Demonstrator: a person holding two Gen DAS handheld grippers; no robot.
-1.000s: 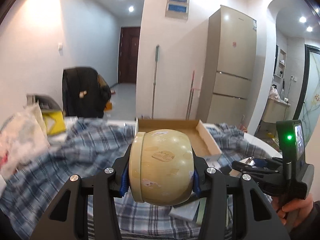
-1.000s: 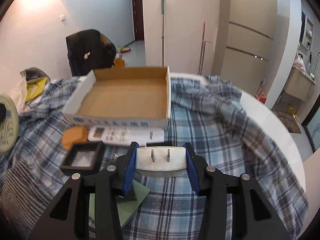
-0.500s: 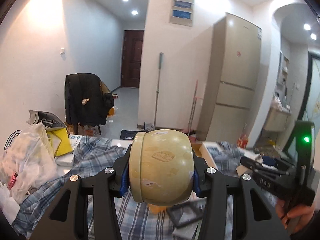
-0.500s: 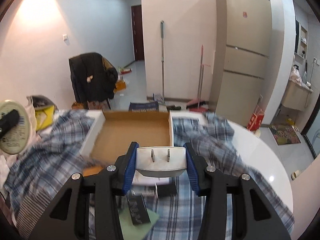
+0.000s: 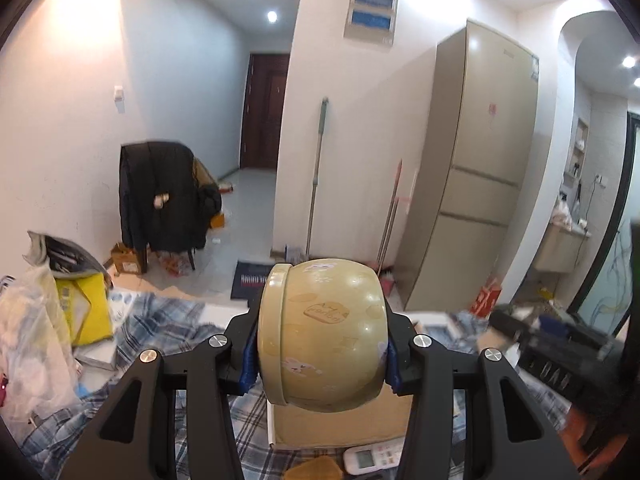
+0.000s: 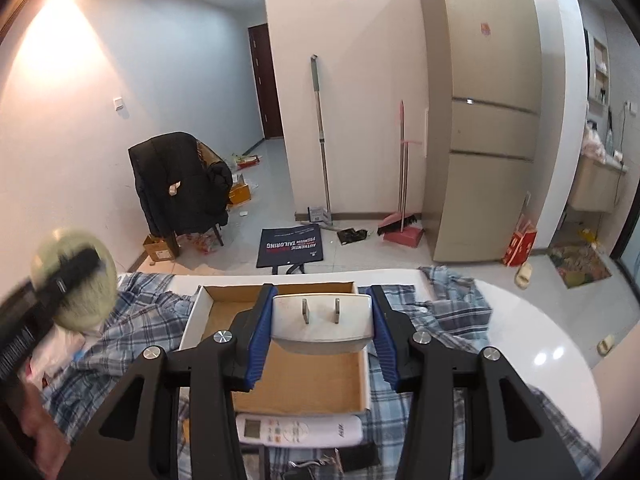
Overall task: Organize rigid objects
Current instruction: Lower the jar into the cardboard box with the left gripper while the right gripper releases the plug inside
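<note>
Jar [image 5: 322,336], yellow-green and round, sits mid-frame clamped sideways in the left gripper [image 5: 320,354]; the right gripper [image 6: 318,334] pinches a white plug adapter [image 6: 322,320], centre frame, above the open cardboard box [image 6: 280,372]. Risk, as I judge it: the jar's curved, glossy sides could slip from the pads and fall onto the remote control [image 6: 298,430] at lower centre. Underneath lies a blue plaid cloth [image 6: 460,308] over a white round table [image 6: 552,336]. Fridge [image 6: 488,120] upper right, dark chair [image 6: 180,184] at left.

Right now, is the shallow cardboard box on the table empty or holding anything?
Empty as far as visible: the shallow cardboard box shows only bare brown floor. The white plug adapter in the right gripper hides part of it.
</note>
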